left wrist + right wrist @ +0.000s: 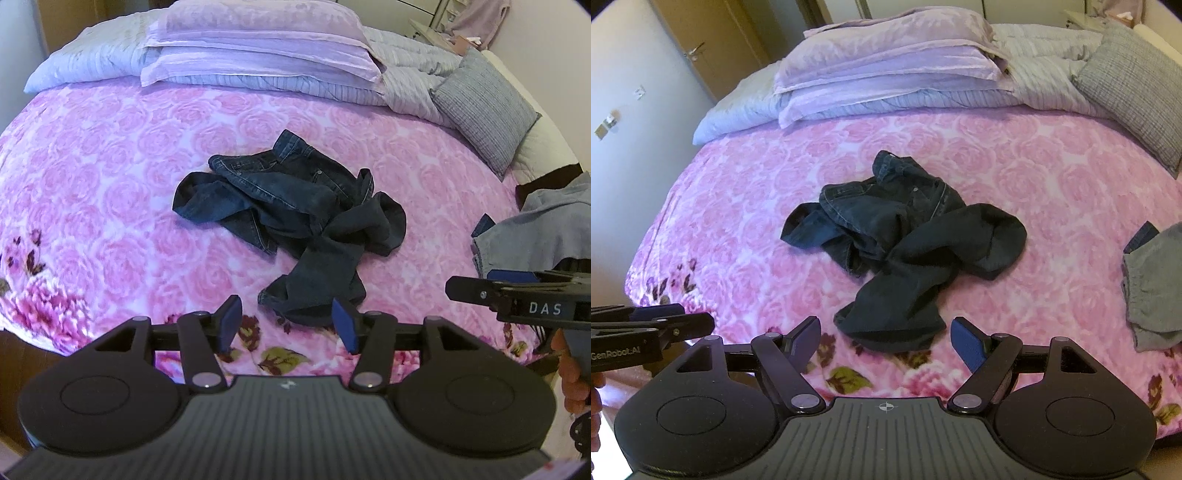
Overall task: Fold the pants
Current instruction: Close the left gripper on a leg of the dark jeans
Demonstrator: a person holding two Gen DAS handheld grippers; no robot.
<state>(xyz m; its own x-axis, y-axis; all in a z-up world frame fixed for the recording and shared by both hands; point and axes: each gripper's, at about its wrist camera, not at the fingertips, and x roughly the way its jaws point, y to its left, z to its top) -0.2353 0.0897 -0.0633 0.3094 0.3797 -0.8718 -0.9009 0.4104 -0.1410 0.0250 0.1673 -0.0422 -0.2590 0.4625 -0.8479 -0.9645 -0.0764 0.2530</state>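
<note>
Pants (295, 218) crumpled on floral bedspread (110, 206), pillows (258, 48) behind — perhaps grey clothes (1156, 288) beside.

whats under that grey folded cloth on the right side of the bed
A dark blue piece of fabric pokes out from under the far edge of the grey cloth, on the pink floral blanket. How far it runs underneath is covered.

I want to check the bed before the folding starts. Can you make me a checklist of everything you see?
Surface: bed with pink rose cover.
Job's things: jeans, crumpled mid-bed, unfolded.
Clutter: grey clothes at the right edge; pillows and grey cushion at the head.
Grippers: left gripper and right gripper both open, empty, short of the jeans.
Cables: nothing seen.
Surroundings: door, wall.
</note>
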